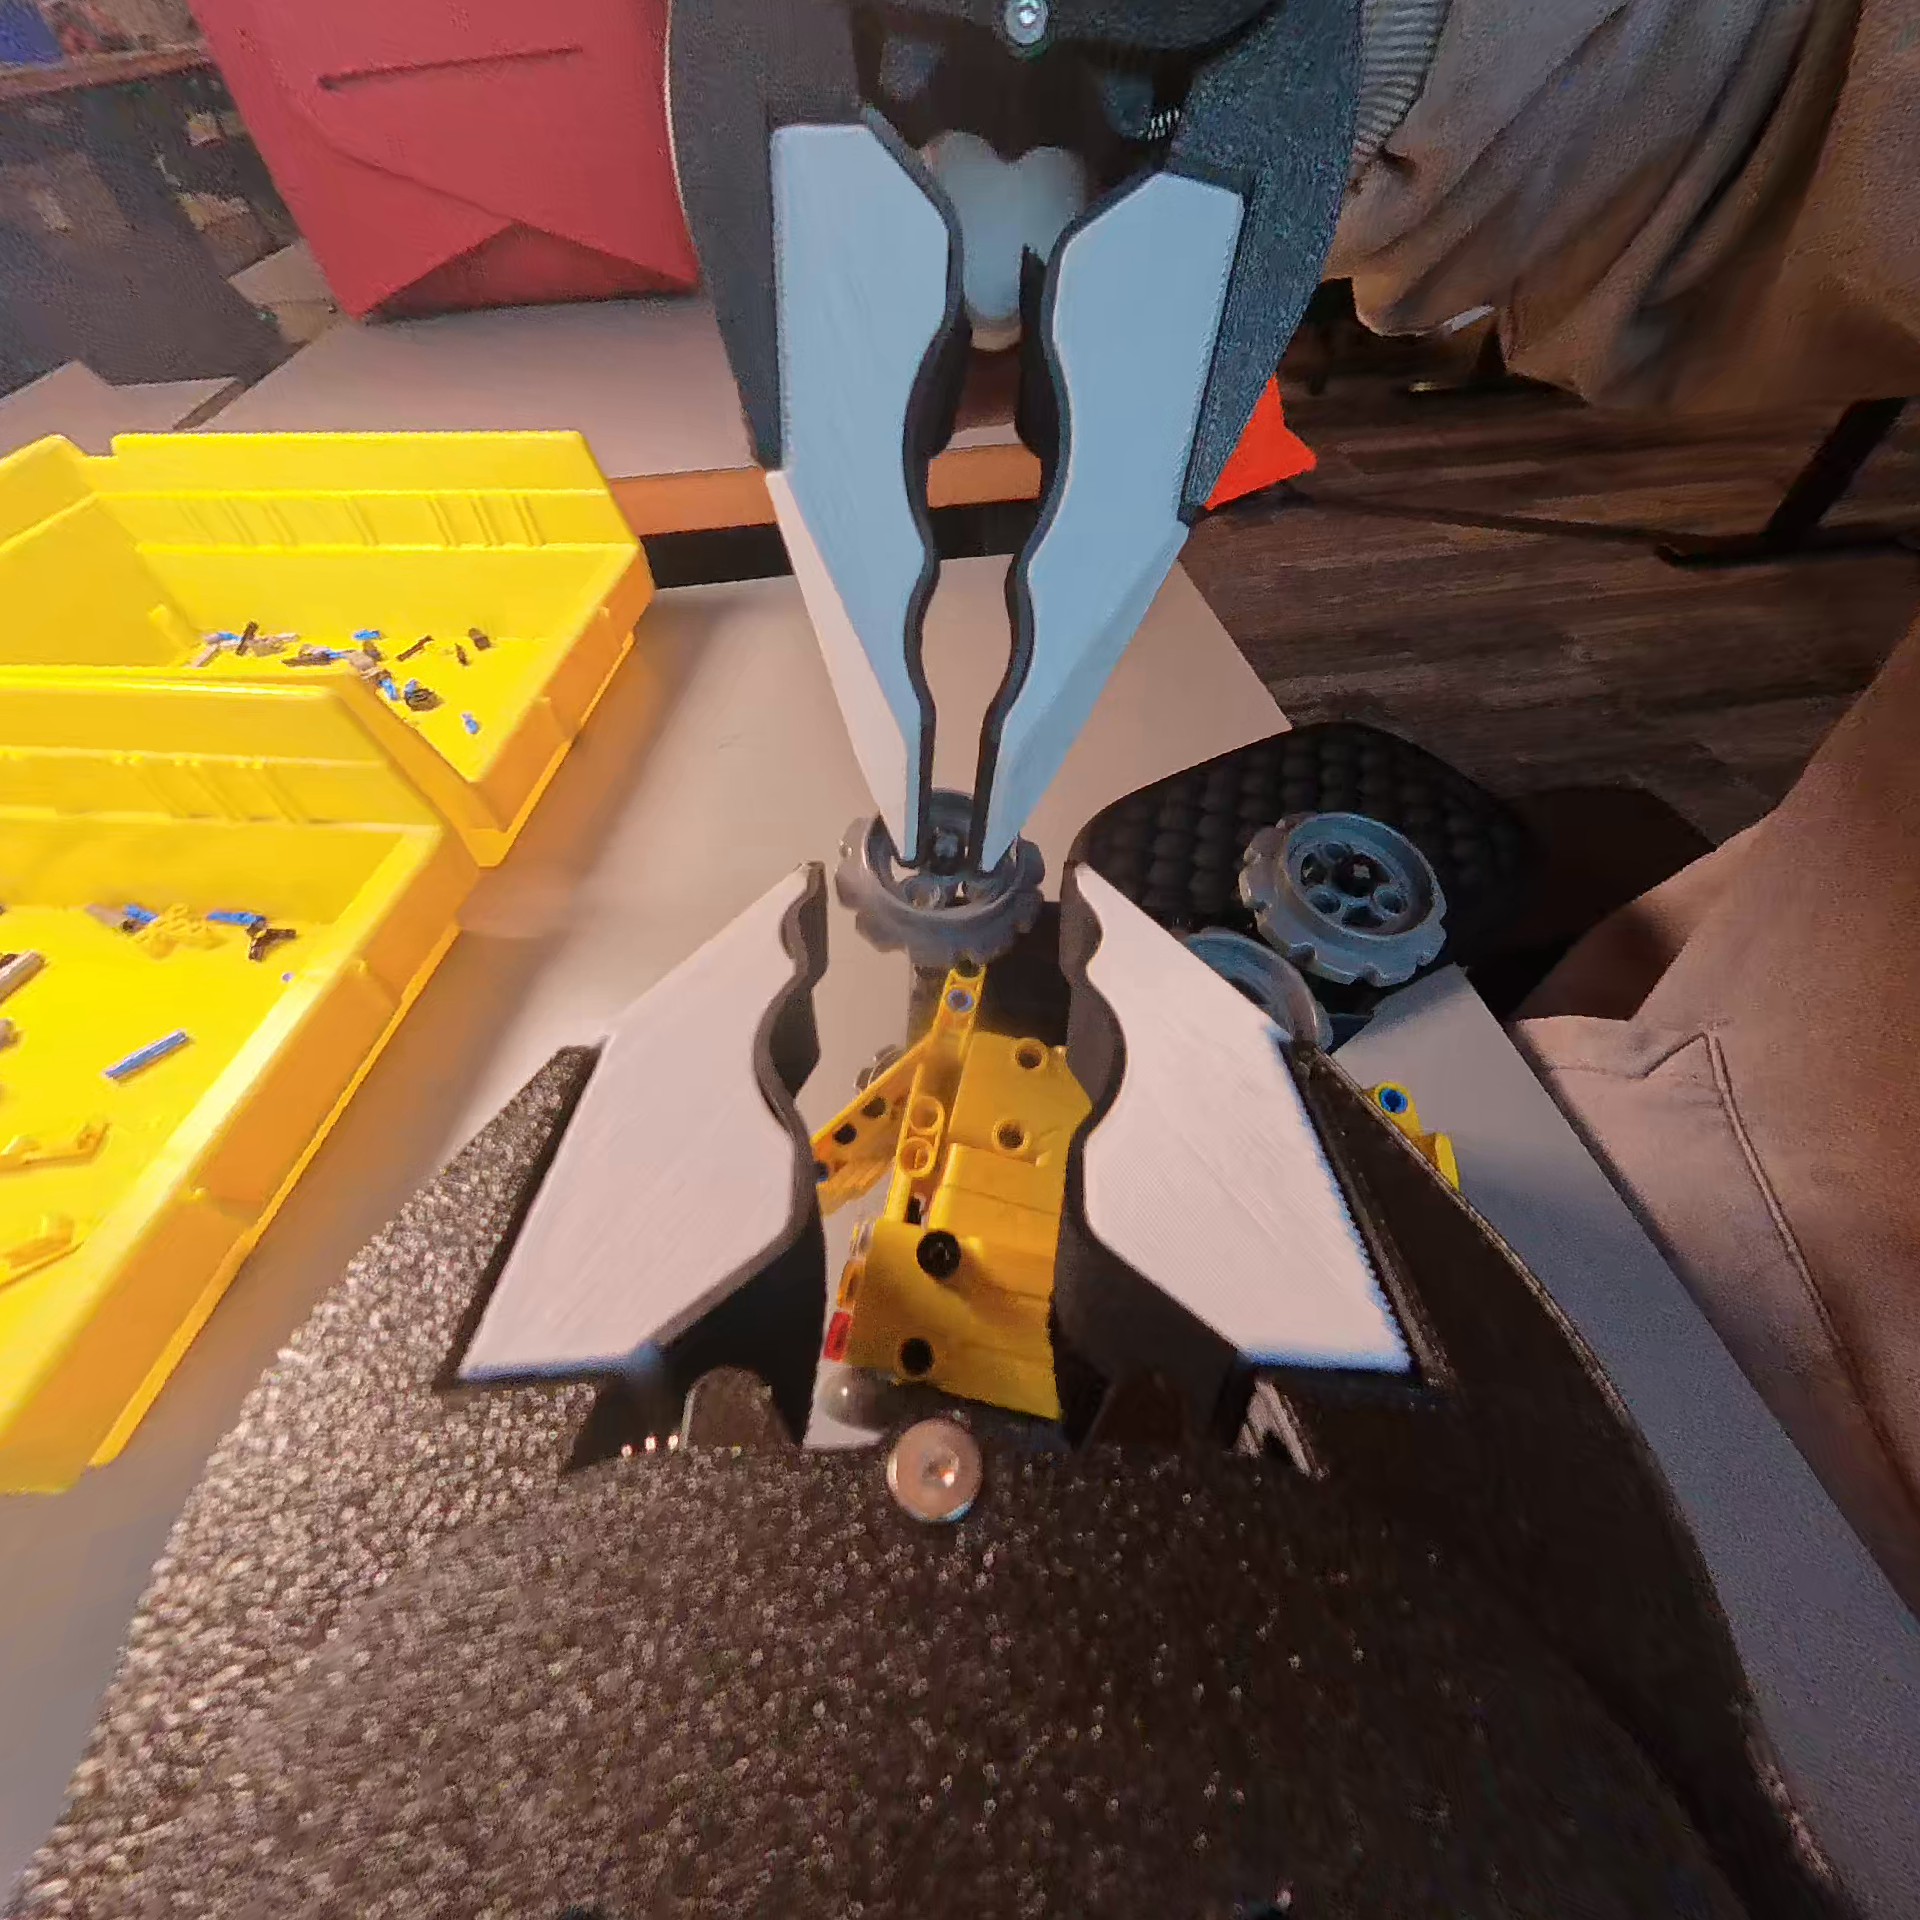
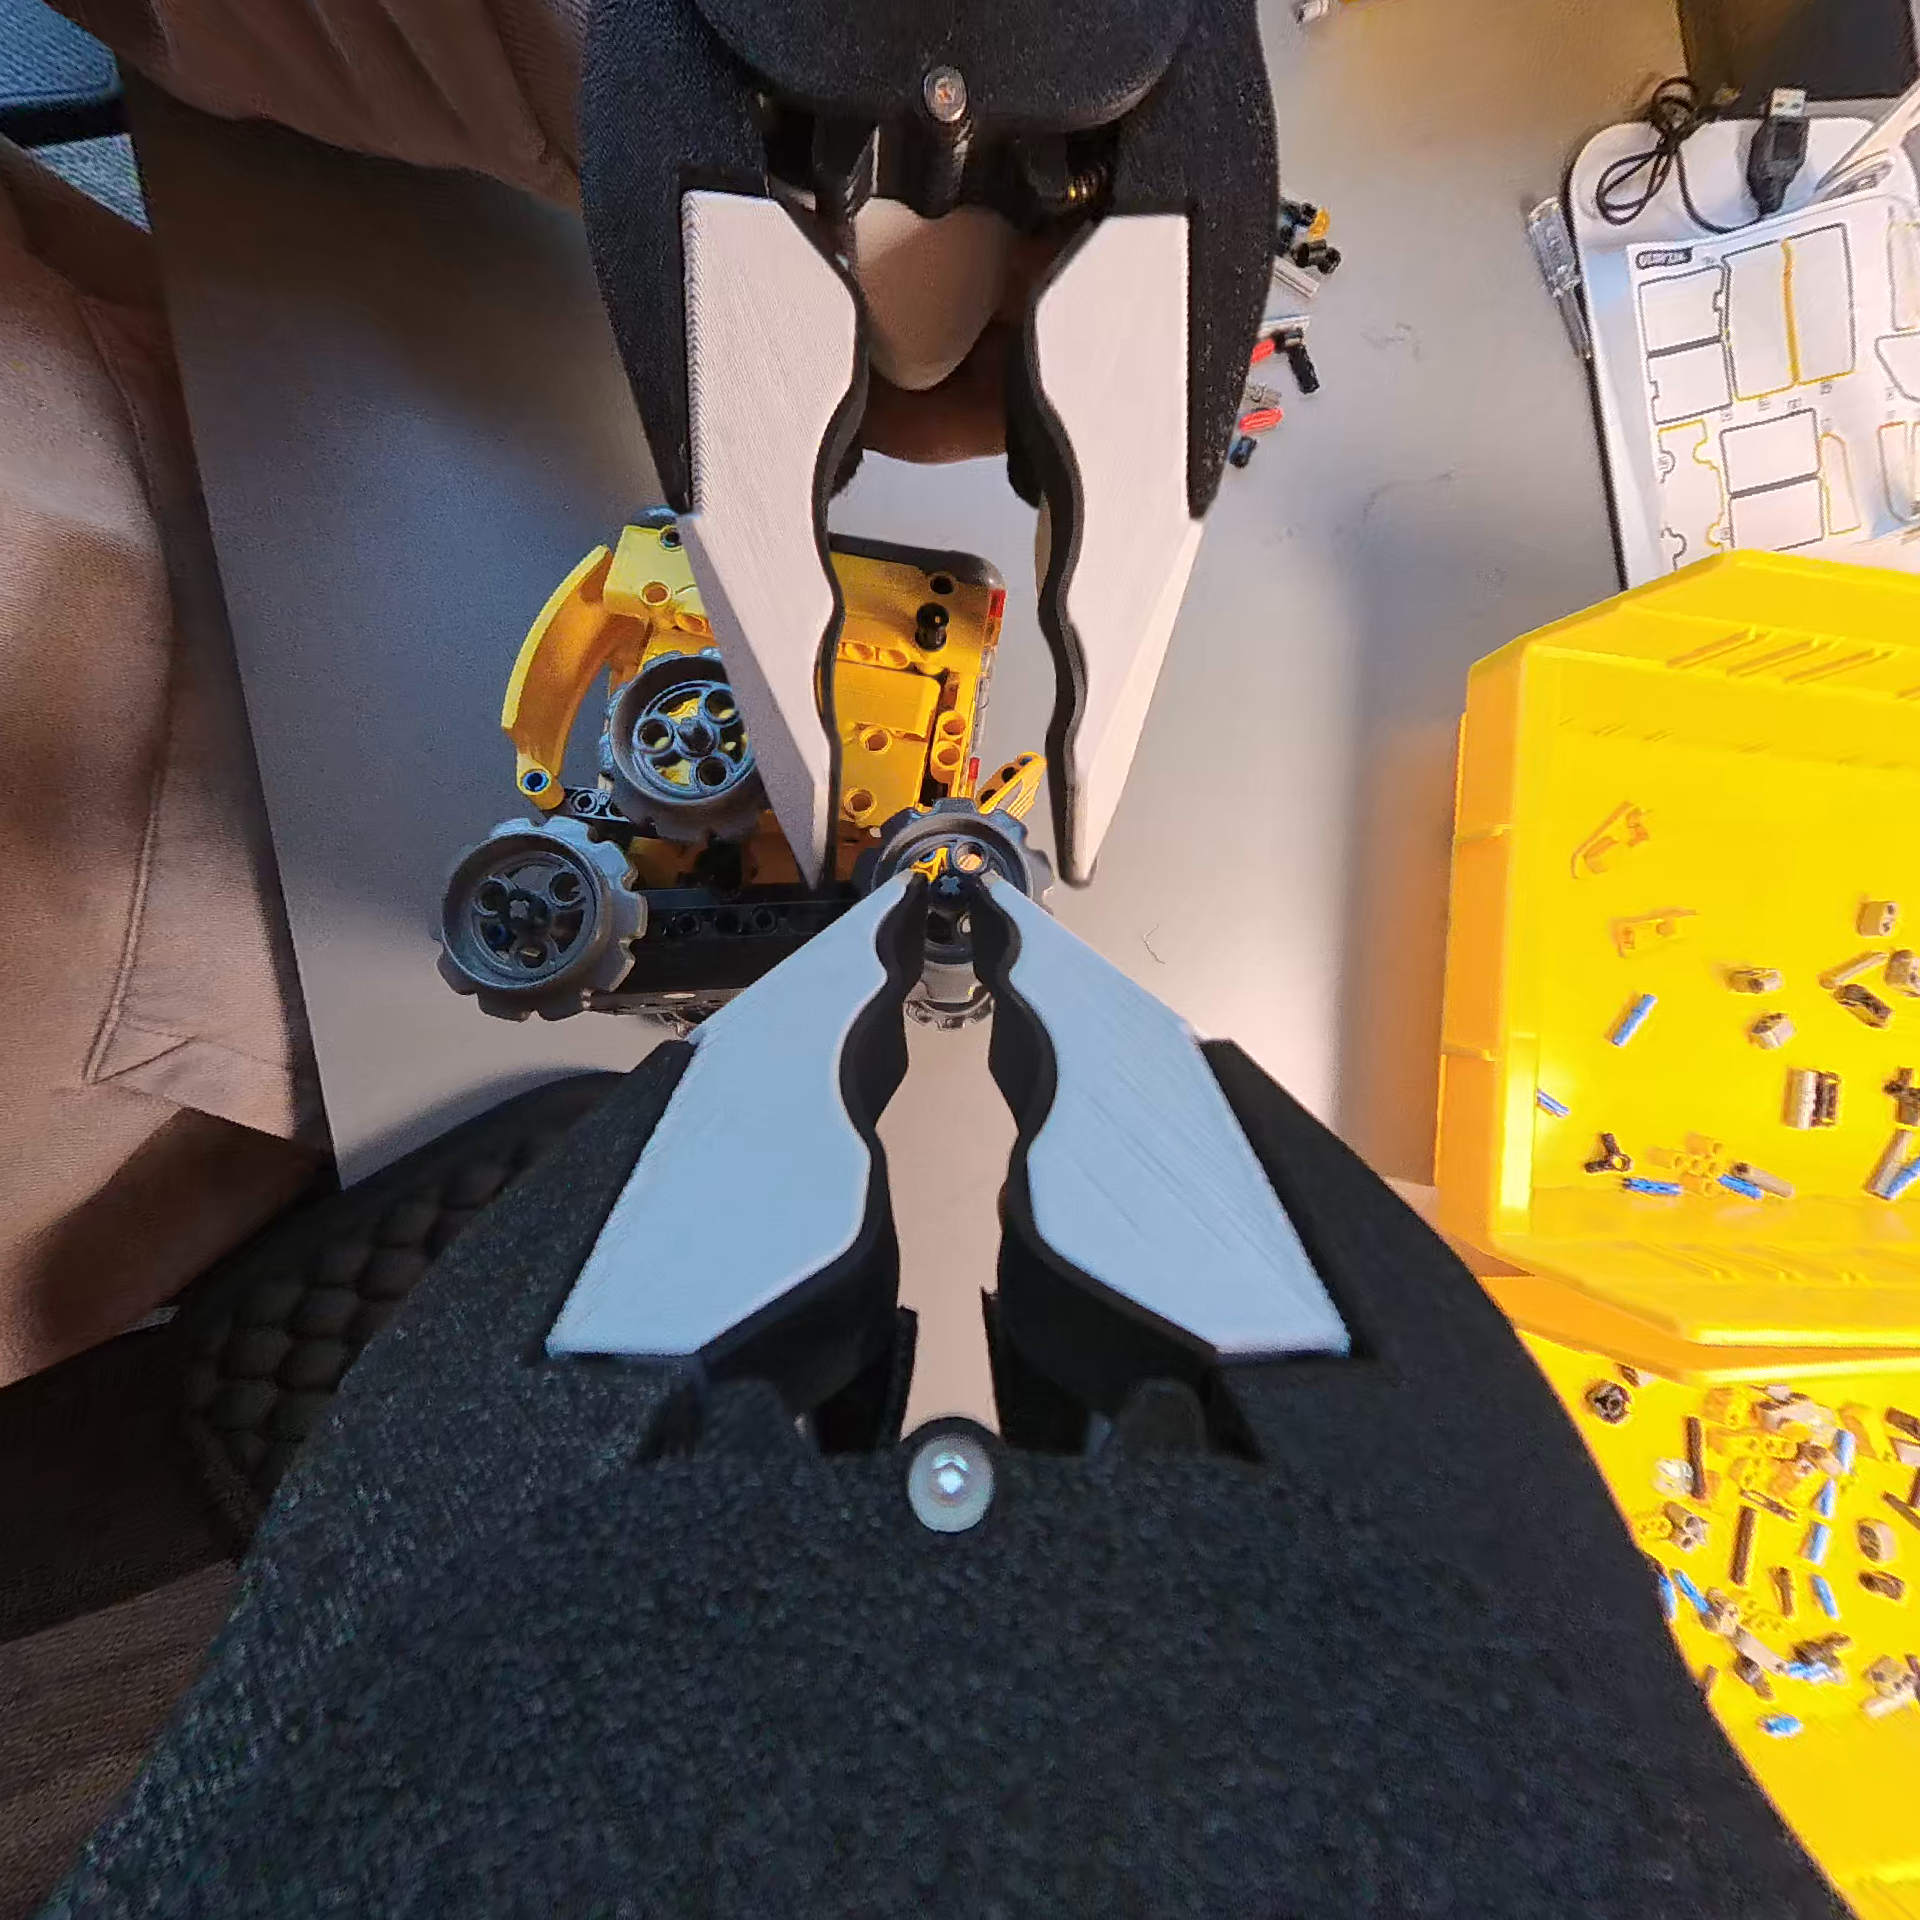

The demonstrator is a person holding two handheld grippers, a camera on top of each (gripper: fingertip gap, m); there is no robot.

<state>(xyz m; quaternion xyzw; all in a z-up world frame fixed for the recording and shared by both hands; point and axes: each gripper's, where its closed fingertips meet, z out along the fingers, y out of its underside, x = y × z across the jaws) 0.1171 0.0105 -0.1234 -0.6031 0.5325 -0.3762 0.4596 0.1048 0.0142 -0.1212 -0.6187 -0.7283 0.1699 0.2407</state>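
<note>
Left tongs (image 1: 940, 914) hold the yellow toy vehicle (image 1: 966, 1226); right tongs (image 2: 943, 888) pinch its grey wheel (image 2: 961, 862) above the surface (image 2: 436, 520).

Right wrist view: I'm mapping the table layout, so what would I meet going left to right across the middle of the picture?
Brown fabric → loose grey wheel → yellow brick vehicle → grey wheel pinched by the right tongs → bare grey tabletop → yellow parts bin holding small pins and connectors.
</note>
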